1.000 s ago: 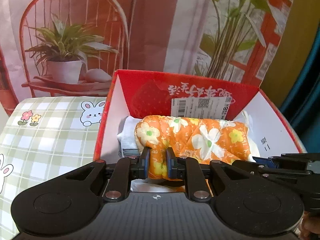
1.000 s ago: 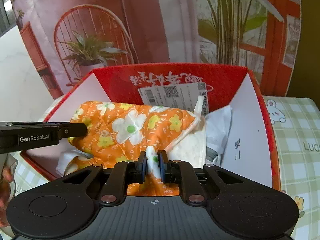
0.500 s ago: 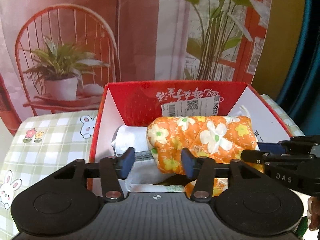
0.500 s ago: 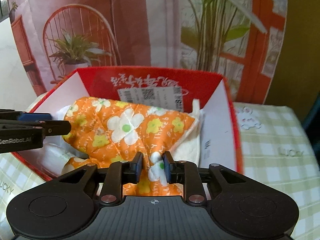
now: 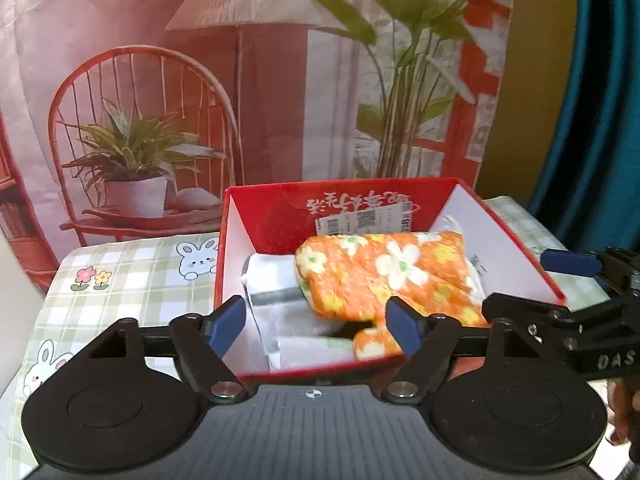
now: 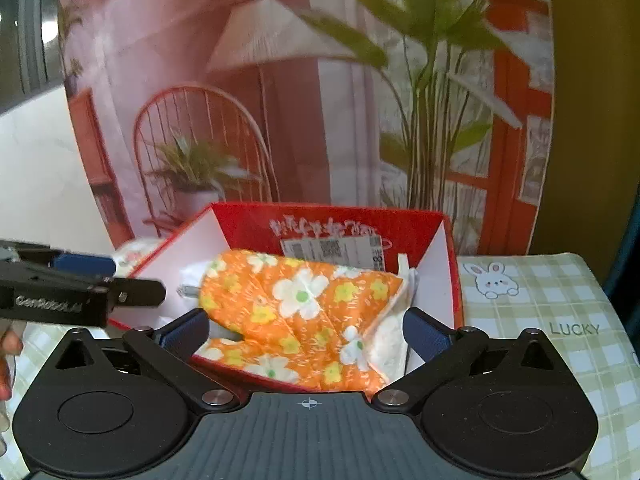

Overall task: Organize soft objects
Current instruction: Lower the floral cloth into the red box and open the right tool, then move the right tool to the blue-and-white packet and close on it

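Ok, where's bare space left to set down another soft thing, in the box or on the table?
The red box is crowded: the orange flowered cloth overlies white items. Bare checked tablecloth lies to the box's right, by the LUCKY print, and to its left around the bunny print.

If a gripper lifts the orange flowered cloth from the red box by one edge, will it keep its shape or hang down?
The orange flowered cloth would probably hang limp: it lies in soft folds and one corner droops over the rim of the red box. It looks light, thin fabric. It may unfold when lifted, since nothing visibly holds the folds.
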Demonstrator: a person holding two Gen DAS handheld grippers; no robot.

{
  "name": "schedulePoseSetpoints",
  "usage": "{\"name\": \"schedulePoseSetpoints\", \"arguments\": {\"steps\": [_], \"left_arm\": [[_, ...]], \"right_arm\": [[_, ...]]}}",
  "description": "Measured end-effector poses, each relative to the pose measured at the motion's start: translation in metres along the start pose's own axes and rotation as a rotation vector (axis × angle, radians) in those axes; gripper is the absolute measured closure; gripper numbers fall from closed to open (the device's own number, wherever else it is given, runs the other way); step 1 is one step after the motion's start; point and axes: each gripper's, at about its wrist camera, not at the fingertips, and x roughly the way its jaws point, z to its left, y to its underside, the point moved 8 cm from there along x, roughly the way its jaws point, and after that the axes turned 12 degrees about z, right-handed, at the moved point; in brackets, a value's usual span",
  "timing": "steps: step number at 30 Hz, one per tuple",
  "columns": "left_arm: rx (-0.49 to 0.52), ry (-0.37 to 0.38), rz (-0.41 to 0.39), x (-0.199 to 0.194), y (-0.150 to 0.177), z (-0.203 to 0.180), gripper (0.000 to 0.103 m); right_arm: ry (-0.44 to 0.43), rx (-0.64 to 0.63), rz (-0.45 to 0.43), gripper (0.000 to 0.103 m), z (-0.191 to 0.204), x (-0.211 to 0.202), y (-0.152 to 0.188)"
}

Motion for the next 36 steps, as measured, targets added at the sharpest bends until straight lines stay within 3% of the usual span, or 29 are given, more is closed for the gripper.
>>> {"name": "schedulePoseSetpoints", "arguments": {"steps": [7, 13, 20, 26, 28, 30, 36], "left_arm": [[0.003, 0.077, -0.012, -0.026, 0.031, -0.001, 0.015], [-0.016, 0.070, 0.045, -0.013, 0.068, 0.018, 0.015], [-0.098, 0.097, 0.104, 0.004, 0.108, 0.052, 0.016], [-0.087, 0.125, 0.135, 0.015, 0.130, 0.060, 0.018], [-0.089, 0.133, 0.152, 0.019, 0.136, 0.062, 0.023], [-0.098, 0.143, 0.171, 0.023, 0.138, 0.061, 0.028], [-0.089, 0.186, 0.191, 0.031, 0.146, 0.054, 0.029]], "right_arm": [[0.009, 0.033, -0.039, 0.000, 0.003, -0.026, 0.019], [0.074, 0.017, -0.007, 0.000, 0.019, -0.027, 0.051], [-0.012, -0.001, 0.086, 0.000, 0.045, -0.009, 0.095], [-0.017, -0.057, 0.120, 0.001, 0.063, 0.003, 0.118], [-0.029, -0.079, 0.122, 0.008, 0.070, 0.004, 0.121], [-0.048, -0.097, 0.135, 0.021, 0.077, 0.007, 0.122], [-0.105, -0.144, 0.179, 0.044, 0.094, 0.014, 0.129]]}}
